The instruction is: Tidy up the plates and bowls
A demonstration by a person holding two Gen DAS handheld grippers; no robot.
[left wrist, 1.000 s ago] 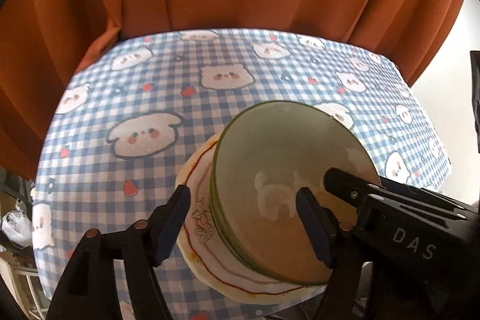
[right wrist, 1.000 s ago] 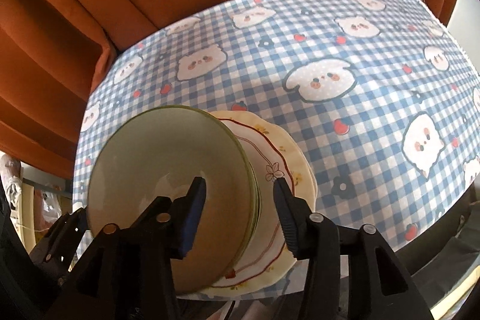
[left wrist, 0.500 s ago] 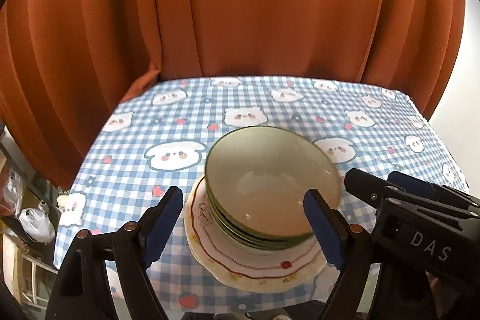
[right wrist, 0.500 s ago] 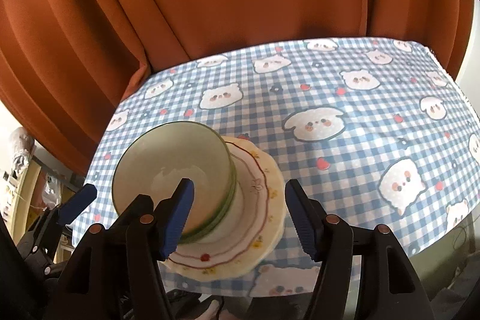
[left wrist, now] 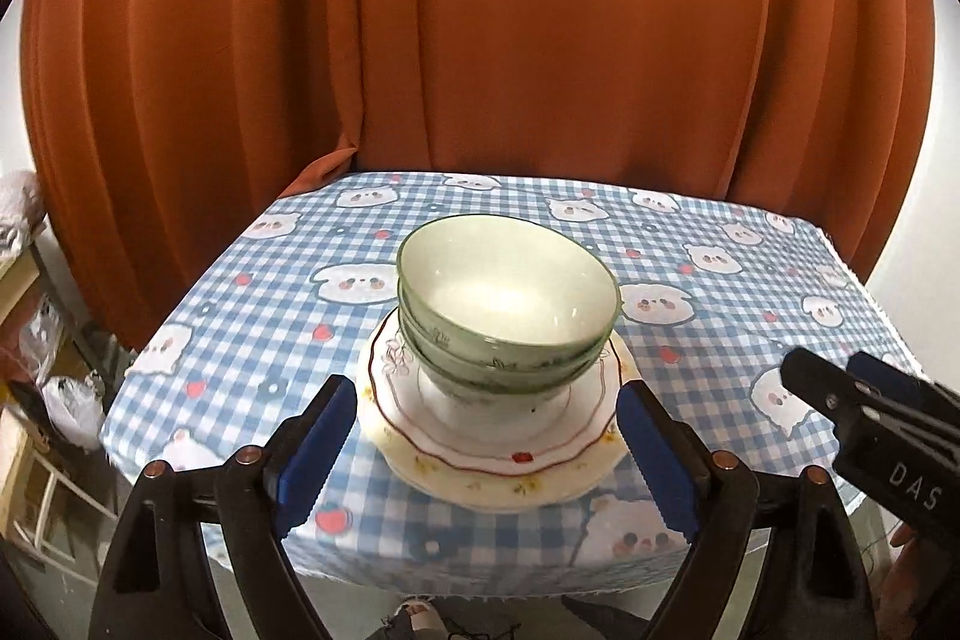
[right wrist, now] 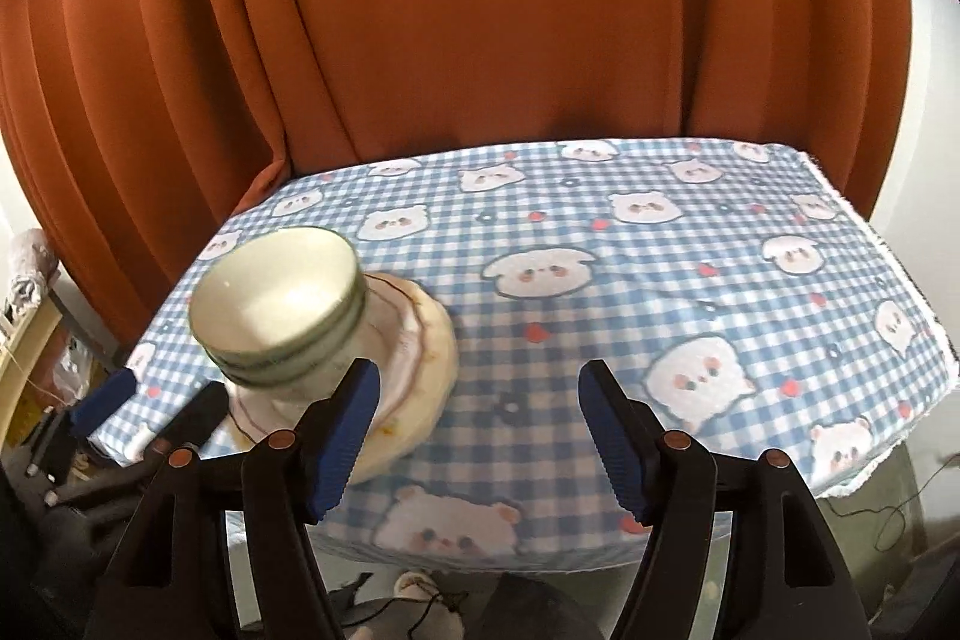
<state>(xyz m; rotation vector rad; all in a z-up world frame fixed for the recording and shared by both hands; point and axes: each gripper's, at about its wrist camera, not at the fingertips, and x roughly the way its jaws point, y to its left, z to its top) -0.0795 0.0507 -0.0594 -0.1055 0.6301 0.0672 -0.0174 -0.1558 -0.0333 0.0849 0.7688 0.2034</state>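
A stack of green-rimmed bowls (left wrist: 507, 304) sits on stacked cream plates with red trim (left wrist: 498, 451) near the front edge of the table. My left gripper (left wrist: 489, 451) is open and empty, its blue pads either side of the plates and short of them. My right gripper (right wrist: 480, 436) is open and empty, to the right of the stack; the bowls (right wrist: 279, 304) and plates (right wrist: 420, 358) show at its left. The right gripper also shows at the right edge of the left wrist view (left wrist: 864, 412).
The table wears a blue checked cloth with bear prints (left wrist: 720, 292), also in the right wrist view (right wrist: 660, 280). An orange curtain (left wrist: 540, 40) hangs close behind it. Clutter and shelving (left wrist: 36, 400) stand at the left.
Both grippers have pulled back and up from the stack, which now stands alone. The view widened from a close look into the bowl to the whole table.
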